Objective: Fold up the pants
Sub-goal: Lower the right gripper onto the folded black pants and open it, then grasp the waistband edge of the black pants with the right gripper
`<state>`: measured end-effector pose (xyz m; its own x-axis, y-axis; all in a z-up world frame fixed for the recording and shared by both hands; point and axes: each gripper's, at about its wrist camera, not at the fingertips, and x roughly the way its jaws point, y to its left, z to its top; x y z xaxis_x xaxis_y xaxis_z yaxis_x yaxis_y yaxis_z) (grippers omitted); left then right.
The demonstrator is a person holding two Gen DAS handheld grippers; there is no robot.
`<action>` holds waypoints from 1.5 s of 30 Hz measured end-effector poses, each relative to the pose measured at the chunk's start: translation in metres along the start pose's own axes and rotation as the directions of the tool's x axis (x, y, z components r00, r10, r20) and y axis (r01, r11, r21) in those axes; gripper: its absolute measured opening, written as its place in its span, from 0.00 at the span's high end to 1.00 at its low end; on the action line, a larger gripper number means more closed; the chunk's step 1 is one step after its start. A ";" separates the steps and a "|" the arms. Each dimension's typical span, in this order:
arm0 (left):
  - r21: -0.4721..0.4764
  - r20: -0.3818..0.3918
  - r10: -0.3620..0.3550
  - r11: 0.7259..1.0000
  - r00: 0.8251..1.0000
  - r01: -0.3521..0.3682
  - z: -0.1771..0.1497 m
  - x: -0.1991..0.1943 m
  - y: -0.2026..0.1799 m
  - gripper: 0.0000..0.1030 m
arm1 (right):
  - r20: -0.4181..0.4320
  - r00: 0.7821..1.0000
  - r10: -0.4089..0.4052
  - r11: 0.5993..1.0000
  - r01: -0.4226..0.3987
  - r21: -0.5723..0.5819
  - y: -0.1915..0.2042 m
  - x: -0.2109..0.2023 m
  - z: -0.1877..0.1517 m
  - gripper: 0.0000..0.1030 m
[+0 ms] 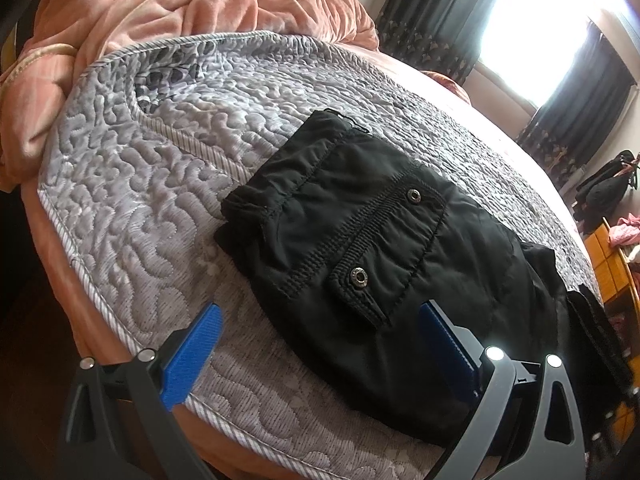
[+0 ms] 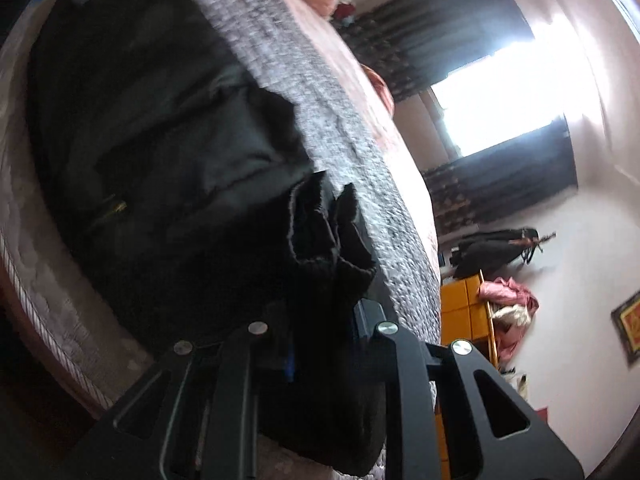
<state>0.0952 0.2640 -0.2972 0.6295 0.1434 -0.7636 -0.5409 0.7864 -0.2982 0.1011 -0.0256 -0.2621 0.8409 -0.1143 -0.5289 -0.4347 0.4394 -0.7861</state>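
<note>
Right gripper [image 2: 320,344] jaws clamped on black pants [image 2: 152,128], left gripper [image 1: 320,332] jaws wide, empty

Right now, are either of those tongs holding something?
The right tongs clamp a bunched end of the black pants. The left tongs hold nothing.

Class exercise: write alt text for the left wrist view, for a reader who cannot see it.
Black pants lie partly folded on a grey quilt, two snaps facing up. The left gripper hovers open over their near edge. A pink blanket is heaped behind; a bright window glares at right.
</note>
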 end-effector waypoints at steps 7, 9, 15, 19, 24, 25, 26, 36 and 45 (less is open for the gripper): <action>-0.002 -0.007 0.001 1.000 1.000 -0.001 0.001 0.002 0.001 0.04 | -0.028 0.998 0.051 0.998 -0.052 -0.040 0.027 0.017 -0.005 0.81; 0.001 -0.008 0.002 1.000 1.000 -0.002 0.001 0.003 0.001 0.04 | -0.029 0.998 0.062 0.997 -0.063 -0.040 0.031 0.021 -0.005 0.80; 0.006 -0.009 0.004 1.000 1.000 -0.004 0.002 0.004 0.000 0.04 | -0.005 0.983 0.185 0.982 -0.185 -0.026 0.027 0.023 -0.012 0.58; 0.002 -0.020 0.000 1.000 1.000 0.000 0.003 0.006 0.001 0.04 | 0.012 0.931 0.366 0.926 -0.365 0.098 -0.013 0.010 -0.012 0.38; -0.015 -0.031 -0.011 1.000 0.999 0.011 0.003 0.009 0.005 0.04 | 0.123 0.785 0.607 0.667 -0.587 0.458 -0.099 0.021 -0.002 0.25; -0.017 -0.030 -0.013 1.000 0.999 0.013 0.003 0.009 0.005 0.04 | 0.106 0.794 0.598 0.657 -0.562 0.503 -0.108 0.029 0.003 0.25; -0.019 -0.029 -0.015 1.000 0.999 0.014 0.002 0.009 0.006 0.04 | 0.073 0.804 0.590 0.646 -0.524 0.555 -0.117 0.042 0.008 0.25; -0.042 -0.033 -0.023 0.999 0.999 0.022 0.004 0.006 0.017 0.04 | -0.161 0.768 0.620 0.646 -0.382 0.661 -0.098 0.114 0.032 0.33; -0.089 -0.071 -0.061 0.995 0.996 0.055 0.005 0.013 0.029 0.04 | -0.071 0.702 0.709 0.545 -0.481 0.687 -0.091 0.085 0.036 0.95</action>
<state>0.0908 0.2915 -0.3129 0.6201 0.0520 -0.7828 -0.5534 0.7363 -0.3895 0.2239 -0.0433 -0.2235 0.2592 0.1684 -0.9510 -0.4199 0.9064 0.0461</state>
